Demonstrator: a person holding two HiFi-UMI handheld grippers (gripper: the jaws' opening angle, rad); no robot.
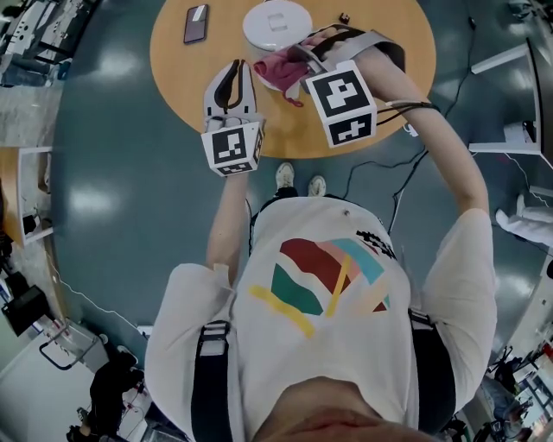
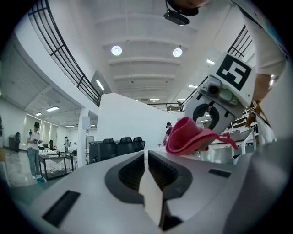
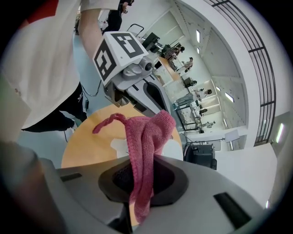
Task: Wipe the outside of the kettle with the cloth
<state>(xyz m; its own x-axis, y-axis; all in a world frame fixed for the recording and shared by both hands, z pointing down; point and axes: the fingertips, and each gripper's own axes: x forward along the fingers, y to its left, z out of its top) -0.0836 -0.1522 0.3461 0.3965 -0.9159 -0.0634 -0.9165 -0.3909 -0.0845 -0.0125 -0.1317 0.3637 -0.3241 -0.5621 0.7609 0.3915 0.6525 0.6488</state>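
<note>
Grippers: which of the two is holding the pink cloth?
The right gripper: the pink cloth hangs pinched between its jaws. The left gripper has its jaws closed together with nothing between them.

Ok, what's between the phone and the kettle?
Nothing: in the head view only bare tabletop separates the phone and the kettle.

- We see a pink knitted cloth (image 3: 147, 137), bunched and pinched in the right tool (image 3: 139, 176), with a loose strand trailing.
- A white round kettle (image 1: 276, 23) stands on the tabletop (image 1: 173, 52) nearby.
</note>
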